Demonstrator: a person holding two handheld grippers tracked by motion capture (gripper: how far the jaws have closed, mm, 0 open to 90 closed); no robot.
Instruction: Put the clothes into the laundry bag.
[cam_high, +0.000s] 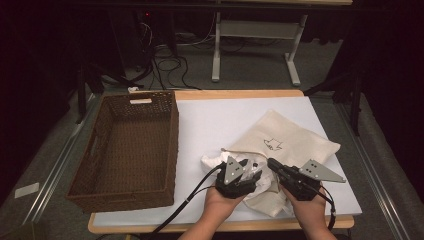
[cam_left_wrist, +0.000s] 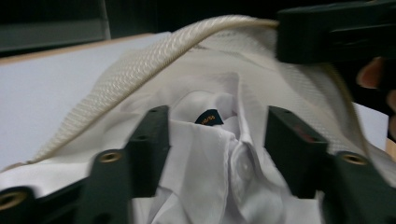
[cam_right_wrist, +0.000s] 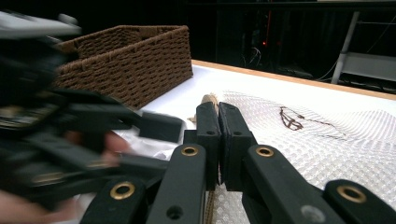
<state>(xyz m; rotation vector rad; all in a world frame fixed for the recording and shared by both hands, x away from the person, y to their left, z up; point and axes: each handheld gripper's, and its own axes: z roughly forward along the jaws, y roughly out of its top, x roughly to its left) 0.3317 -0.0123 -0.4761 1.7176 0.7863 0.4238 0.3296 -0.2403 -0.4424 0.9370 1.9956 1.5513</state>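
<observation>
Tools (cam_high: 248, 172) (cam_high: 272, 164) work a bag (cam_high: 295, 137) on the white table (cam_high: 210, 120).

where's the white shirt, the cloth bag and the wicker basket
white shirt (cam_left_wrist: 205, 154), left gripper view, collar below the label
cloth bag (cam_high: 295, 135), high view, panel right of the printed mark
wicker basket (cam_high: 172, 145), high view, right wall

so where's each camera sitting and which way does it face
high view: above the person's side, looking forward and down on the table, basket, bag; both hands and tongs show.
left gripper view: on the left tongs, facing the shirt at the bag's mouth between its open jaws.
right gripper view: on the right tongs, shut on the bag's rim, facing the basket.
Shared: the bag shows in all three.
</observation>
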